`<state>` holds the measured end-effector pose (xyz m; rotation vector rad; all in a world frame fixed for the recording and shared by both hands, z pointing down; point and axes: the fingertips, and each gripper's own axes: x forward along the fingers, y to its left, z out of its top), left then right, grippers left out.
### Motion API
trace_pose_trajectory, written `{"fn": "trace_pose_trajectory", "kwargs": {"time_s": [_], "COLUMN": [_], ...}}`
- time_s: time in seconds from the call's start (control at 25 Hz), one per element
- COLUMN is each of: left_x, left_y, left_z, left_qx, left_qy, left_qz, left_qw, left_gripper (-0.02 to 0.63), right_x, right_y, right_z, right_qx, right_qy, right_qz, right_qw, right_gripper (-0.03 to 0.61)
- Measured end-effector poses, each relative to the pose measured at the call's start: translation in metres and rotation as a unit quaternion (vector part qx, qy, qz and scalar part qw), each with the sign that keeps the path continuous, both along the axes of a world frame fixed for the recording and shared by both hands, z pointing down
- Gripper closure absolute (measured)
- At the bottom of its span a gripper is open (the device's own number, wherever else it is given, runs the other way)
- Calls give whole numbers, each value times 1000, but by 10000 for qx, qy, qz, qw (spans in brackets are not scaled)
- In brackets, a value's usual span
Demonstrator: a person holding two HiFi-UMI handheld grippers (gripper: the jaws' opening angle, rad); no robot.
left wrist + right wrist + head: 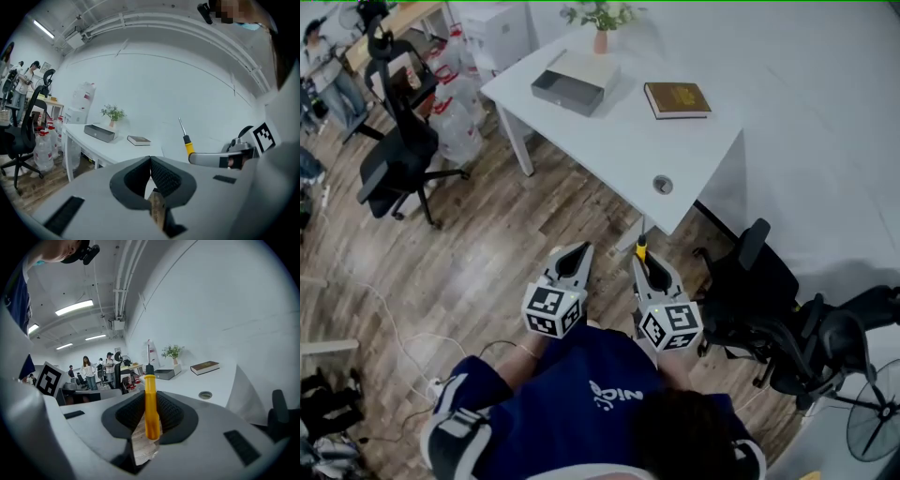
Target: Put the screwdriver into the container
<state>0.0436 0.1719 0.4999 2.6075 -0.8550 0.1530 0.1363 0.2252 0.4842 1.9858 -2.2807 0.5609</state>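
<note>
right gripper (649, 264) clamps screwdriver (151, 411) near table (609, 136) corner; left gripper (572, 258) closed, empty.

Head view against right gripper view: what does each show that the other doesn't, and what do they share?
Only the head view: the fan, and the left gripper and right gripper side by side, short of the table corner. Only the right gripper view: the jaws clamped on the yellow handle of the screwdriver, and the ceiling lights. Both: the white table, grey container, book, plant and screwdriver.
</note>
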Motion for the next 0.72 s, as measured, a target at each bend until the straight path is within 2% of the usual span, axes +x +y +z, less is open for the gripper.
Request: {"fn": "trace_pose_trajectory", "kwargs": {"time_s": [0.2, 0.4, 0.72], "left_x": [12, 26, 27], "left_y": [-80, -168, -290], "left_z": [5, -4, -17], "left_qx": [-39, -41, 61], "left_qy": [-41, 60, 114], "left_qz": [27, 448, 789], "left_qw": [10000, 9990, 9968], "left_gripper": [597, 597, 597], "right_x": [14, 24, 15], "right_y": [-65, -143, -266], "right_z": [8, 4, -6], "right_qx": [-148, -208, -113], "right_qy": [-7, 5, 168], "right_qz": [158, 362, 426], "right_qw": [9998, 9991, 9989], "right_gripper": [485, 485, 485]}}
